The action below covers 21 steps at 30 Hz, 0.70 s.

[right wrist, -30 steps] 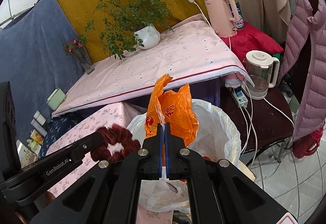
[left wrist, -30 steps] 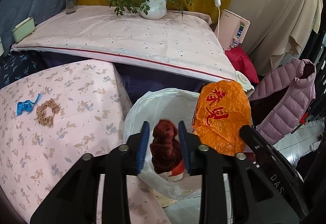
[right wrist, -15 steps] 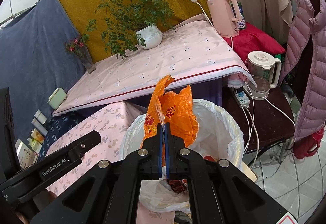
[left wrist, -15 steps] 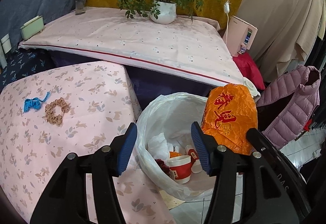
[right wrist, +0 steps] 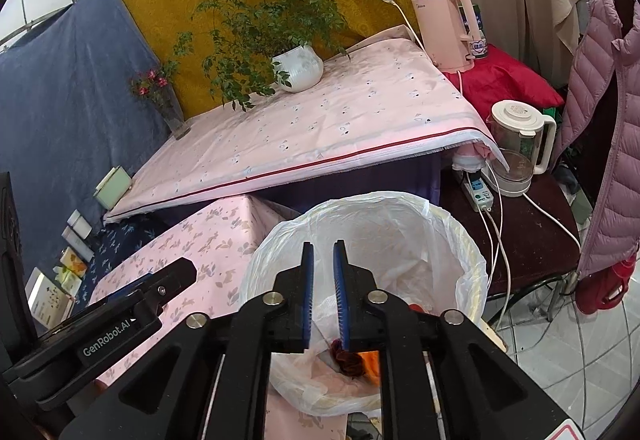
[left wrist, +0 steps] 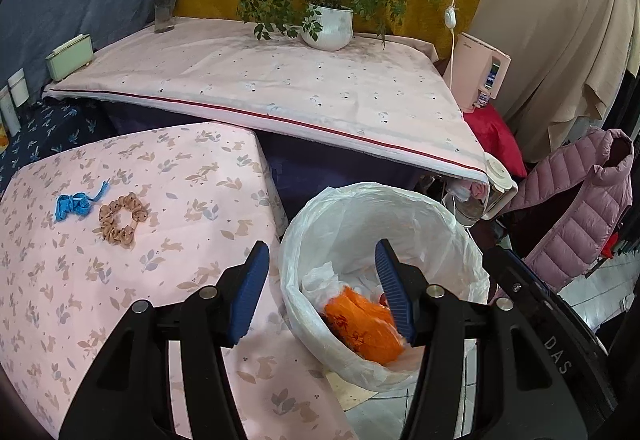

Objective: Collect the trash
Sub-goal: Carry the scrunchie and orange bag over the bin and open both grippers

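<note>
The mouth of the trash bin stands open from above, its white liner folded over the rim; an orange bag and tissue fill only the bottom. The counter presses against its left side. A kettle, power strip and cables crowd the right.

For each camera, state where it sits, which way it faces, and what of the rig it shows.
Left wrist: on the left gripper, looking down past open fingers into the lined bin and at the floral table.
Right wrist: on the right gripper, above the bin, jaws opening with nothing between; the left gripper's body shows lower left.
Shared: bin, orange bag, potted plant.
</note>
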{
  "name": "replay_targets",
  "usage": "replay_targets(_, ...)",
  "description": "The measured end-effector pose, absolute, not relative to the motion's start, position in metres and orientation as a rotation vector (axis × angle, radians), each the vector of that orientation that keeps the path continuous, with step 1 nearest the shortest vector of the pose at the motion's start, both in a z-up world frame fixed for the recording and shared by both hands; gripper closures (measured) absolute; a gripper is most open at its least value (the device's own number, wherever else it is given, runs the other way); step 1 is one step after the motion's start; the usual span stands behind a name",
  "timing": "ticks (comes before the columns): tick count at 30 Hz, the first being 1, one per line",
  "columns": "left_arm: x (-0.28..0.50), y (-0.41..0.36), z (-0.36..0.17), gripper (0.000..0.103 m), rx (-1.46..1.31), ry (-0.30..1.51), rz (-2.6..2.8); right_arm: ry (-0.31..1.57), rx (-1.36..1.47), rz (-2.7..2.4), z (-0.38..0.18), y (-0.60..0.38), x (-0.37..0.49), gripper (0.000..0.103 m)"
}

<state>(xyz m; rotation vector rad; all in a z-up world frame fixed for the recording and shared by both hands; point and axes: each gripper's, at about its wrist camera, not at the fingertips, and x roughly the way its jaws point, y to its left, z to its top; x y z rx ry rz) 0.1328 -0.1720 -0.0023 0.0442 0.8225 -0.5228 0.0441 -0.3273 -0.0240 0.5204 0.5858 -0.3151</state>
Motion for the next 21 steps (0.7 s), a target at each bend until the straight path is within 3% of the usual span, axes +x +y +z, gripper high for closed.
replay_targets(6,0.136,-0.163,-0.005,0.051,0.026,0.831,-0.505,0.584,0.509,-0.311,-0.021,-0.322,0.045,0.078)
replay_targets(10,0.138,-0.154,-0.006,0.051,0.012,0.835,-0.496,0.584,0.5,-0.312,-0.019,-0.315,0.047,0.067)
replay_targets(21,0.15,-0.118,-0.008,0.049,-0.033,0.843,-0.444,0.603,0.447,-0.271,-0.013,-0.284,0.061,0.059)
